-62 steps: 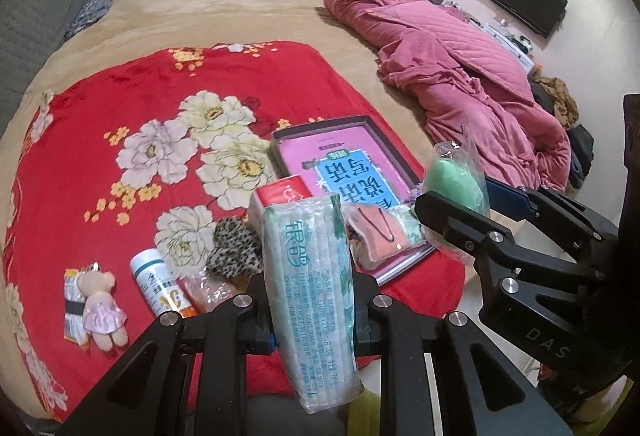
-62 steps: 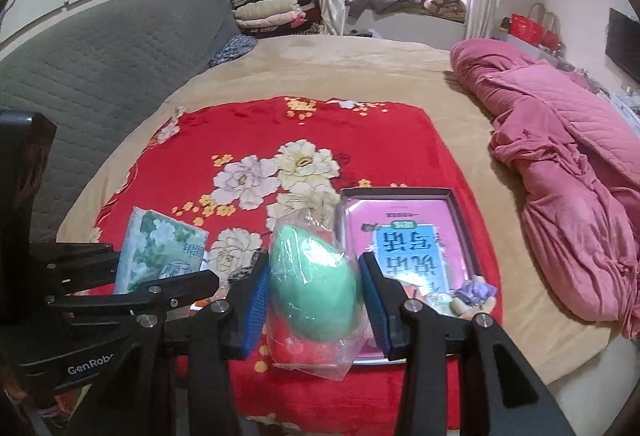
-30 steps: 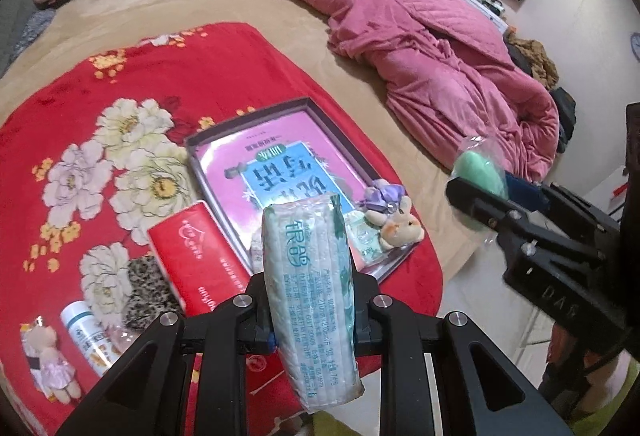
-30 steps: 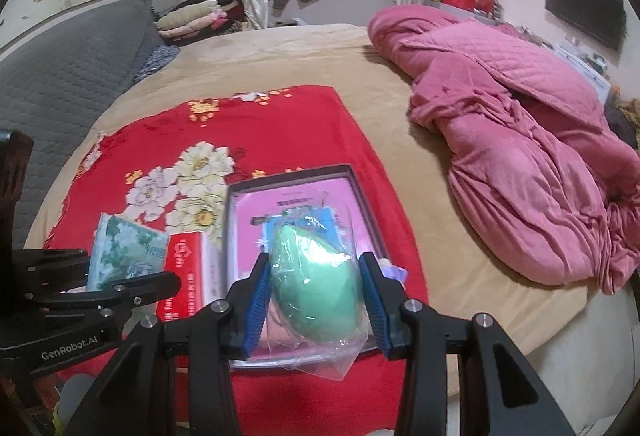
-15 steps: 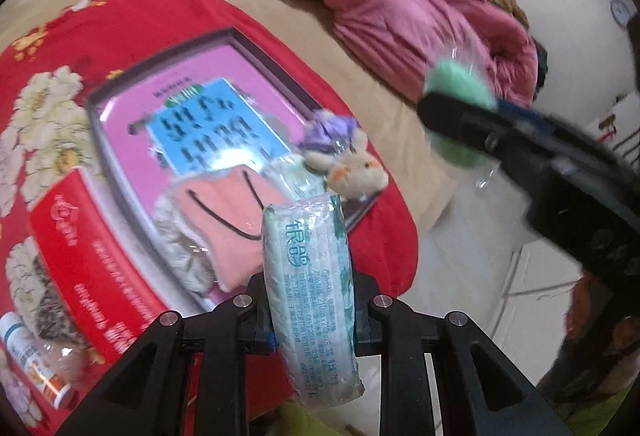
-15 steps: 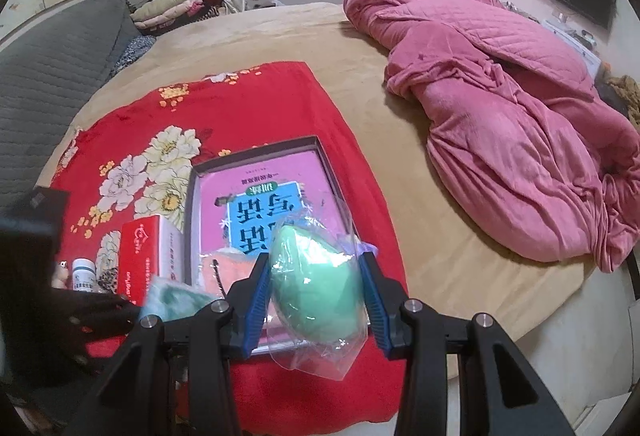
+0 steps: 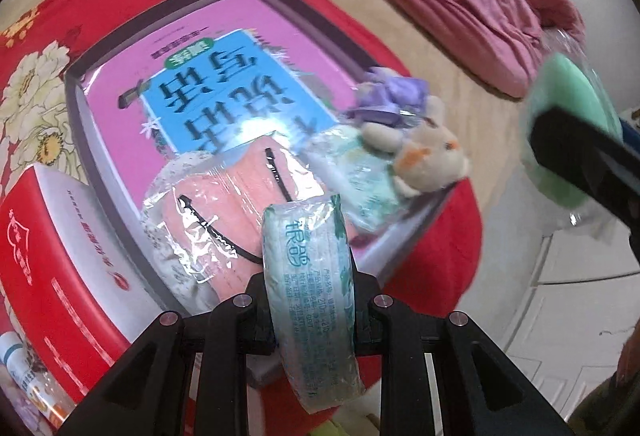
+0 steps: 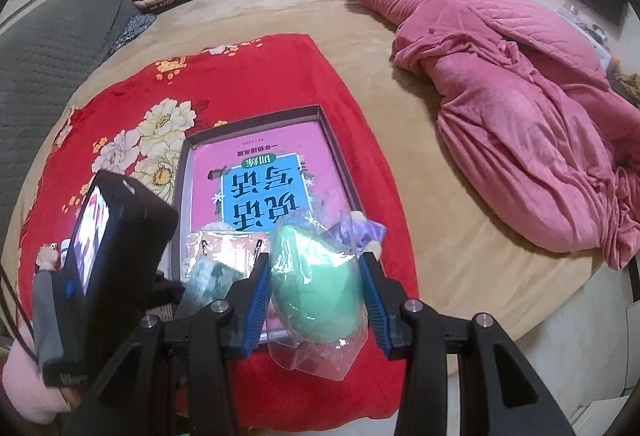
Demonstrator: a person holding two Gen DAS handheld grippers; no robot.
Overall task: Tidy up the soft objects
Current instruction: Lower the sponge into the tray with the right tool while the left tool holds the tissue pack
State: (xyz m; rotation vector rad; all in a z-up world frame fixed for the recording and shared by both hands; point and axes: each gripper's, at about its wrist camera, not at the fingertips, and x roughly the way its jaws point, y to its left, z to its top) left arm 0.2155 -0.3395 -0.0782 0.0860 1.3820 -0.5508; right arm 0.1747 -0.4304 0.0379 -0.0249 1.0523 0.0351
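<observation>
Hanging lower than a second ago, the left gripper (image 7: 308,300) clamps one tissue pack (image 7: 310,300) above the near end of the tray (image 7: 78,103) — the tray now fills its view, where most of the red blanket (image 8: 260,75) showed before. The right gripper (image 8: 316,296) squeezes one bagged green sponge (image 8: 316,288) over the tray's near edge, also closer than earlier. In the tray: one book (image 7: 224,75), one pink bagged item (image 7: 224,191), one plush rabbit (image 7: 428,155), one small pale-green packet (image 7: 360,159). One red box (image 7: 52,236) lies beside it.
</observation>
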